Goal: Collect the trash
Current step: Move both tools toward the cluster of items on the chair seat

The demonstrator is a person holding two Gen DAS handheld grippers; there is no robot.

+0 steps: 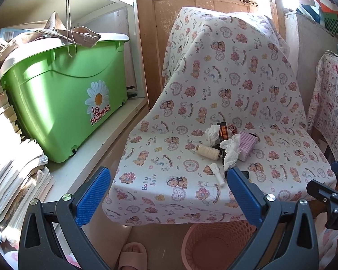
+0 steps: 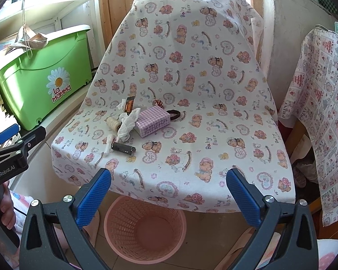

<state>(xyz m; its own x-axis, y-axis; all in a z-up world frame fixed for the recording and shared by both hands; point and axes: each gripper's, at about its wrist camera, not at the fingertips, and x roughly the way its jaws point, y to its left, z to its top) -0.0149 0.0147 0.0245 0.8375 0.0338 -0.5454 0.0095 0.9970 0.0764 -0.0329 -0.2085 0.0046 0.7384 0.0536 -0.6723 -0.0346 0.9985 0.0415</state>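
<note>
Hovering released, my left claw point(image 1: 169, 193) sits nearest the crumpled tissue point(image 1: 231, 151), just ahead-right toward the chair seat's point(image 1: 281, 157) front edge.

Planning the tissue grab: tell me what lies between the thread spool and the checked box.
Only the crumpled tissue lies between spool and box, seen in the right wrist view.

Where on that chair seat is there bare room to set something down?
The seat's right half is bare, from the checked box and hair tie to the right edge. The front strip near the basket is free too. The back left is crowded: tissues, thread spool, black tube.
</note>
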